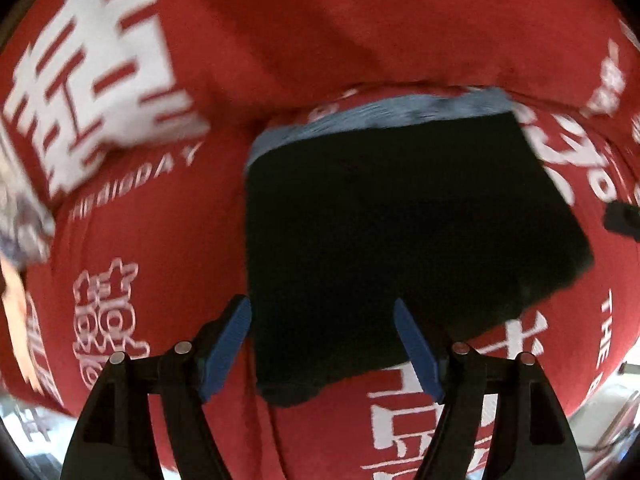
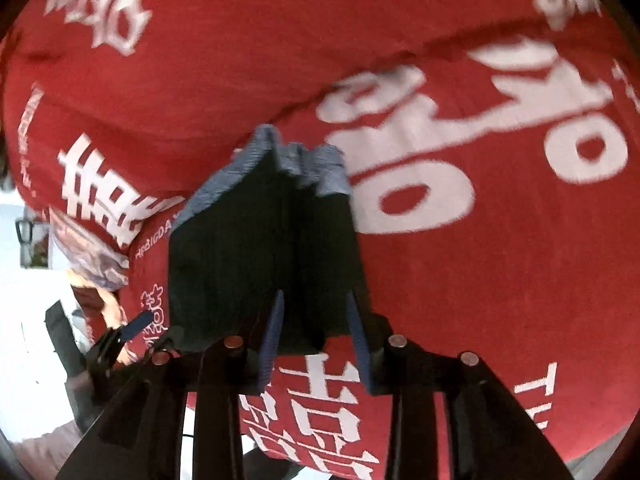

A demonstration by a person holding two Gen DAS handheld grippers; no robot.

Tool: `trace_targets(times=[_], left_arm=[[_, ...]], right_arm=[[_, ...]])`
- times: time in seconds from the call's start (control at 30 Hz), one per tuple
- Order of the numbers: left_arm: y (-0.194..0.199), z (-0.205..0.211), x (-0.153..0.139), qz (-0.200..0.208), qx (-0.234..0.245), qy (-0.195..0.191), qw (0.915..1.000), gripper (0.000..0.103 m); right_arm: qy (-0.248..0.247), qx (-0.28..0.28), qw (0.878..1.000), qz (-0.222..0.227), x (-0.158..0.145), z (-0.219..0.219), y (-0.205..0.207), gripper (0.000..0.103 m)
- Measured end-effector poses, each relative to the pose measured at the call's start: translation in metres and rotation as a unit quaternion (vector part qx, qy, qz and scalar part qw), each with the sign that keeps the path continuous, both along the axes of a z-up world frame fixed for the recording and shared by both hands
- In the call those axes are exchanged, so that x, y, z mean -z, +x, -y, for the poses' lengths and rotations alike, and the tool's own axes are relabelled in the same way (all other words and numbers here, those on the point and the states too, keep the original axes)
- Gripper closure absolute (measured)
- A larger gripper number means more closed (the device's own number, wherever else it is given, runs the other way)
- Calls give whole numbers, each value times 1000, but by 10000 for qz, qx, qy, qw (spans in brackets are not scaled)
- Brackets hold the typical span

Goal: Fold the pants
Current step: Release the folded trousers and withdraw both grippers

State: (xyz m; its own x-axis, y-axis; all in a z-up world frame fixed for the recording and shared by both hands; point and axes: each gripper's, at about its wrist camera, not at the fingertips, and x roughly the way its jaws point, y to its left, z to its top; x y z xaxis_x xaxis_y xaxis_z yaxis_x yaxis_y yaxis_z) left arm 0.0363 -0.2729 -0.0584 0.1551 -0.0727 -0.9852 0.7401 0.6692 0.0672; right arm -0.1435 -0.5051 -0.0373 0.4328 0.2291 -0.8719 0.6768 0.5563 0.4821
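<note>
The pants (image 1: 400,240) are black with a blue-grey waistband (image 1: 380,114), folded into a compact rectangle on a red cloth. My left gripper (image 1: 322,320) is open, its blue fingers (image 1: 228,344) spread just over the near edge of the pants, holding nothing. In the right wrist view the pants (image 2: 264,248) appear raised and creased down the middle. My right gripper (image 2: 314,312) has its blue fingers (image 2: 272,340) narrowly apart on either side of the near edge of the pants. Whether they pinch the fabric is unclear.
A red cloth (image 1: 320,40) with large white characters and lettering covers the whole surface. The other gripper shows at the left edge of the right wrist view (image 2: 120,336). A person's hand and patterned sleeve (image 2: 92,268) are at the left.
</note>
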Motion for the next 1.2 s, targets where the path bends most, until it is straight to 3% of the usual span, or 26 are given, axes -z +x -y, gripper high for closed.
trace_targets(times=[0.03,0.13,0.23,0.4,0.63,1.0,1.07,1.2], left_arm=[[4,-1,6,-65,-107,74,9999,28],[10,-6,13,-188,-303,170,9992,10],[9,-10,12,-122,-274,145,9994,9],[14,-12,17,-251,-320,200,9990,9],[16,-16,18,-310,-369,272,9985,9],[-1,-10,15,-278,-334,381,9983,9],[-5,-9,13,-274,-350,377,9983,1],[-15,-7,9,-305,-333,341,9984,1]], right_arm=[[-75,-145,9999,11,-2,-7,9,67],[-287,-584,9978,-123,1,-28,32,67],[-548,-822,9941,-448,13,-42,43,67],[-592,-677,9929,-774,37,-51,32,67],[-880,-936,9876,-901,33,-64,30,66],[-616,-740,9901,-1017,22,-59,1,64],[-548,-681,9904,-1071,22,-55,-7,59],[-489,-566,9916,-1053,19,-47,-22,51]])
